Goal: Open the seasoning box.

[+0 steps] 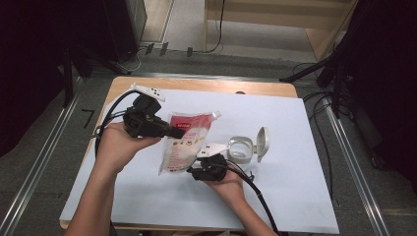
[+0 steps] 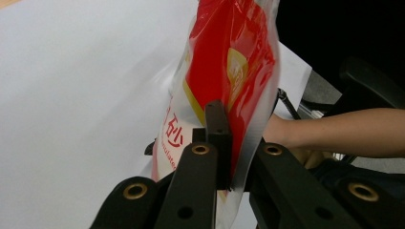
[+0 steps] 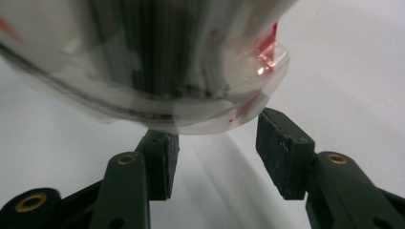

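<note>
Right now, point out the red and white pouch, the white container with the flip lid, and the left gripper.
pouch (image 1: 184, 142), high view, on its printed front.
white container (image 1: 241, 149), high view, on its rim.
left gripper (image 2: 224, 143), left gripper view, at its tips, clamped on the pouch.

On the table (image 1: 295, 196), left of centre: a pouch (image 1: 184, 142), upper edge clamped in the left gripper (image 1: 172, 132), lower end near the sheet. Just beneath the pouch's lower corner: the right gripper (image 1: 196, 172), jaws apart. Right of the pouch, near it: a container (image 1: 239, 148), lid (image 1: 263, 142) hinged up on the right side.
</note>
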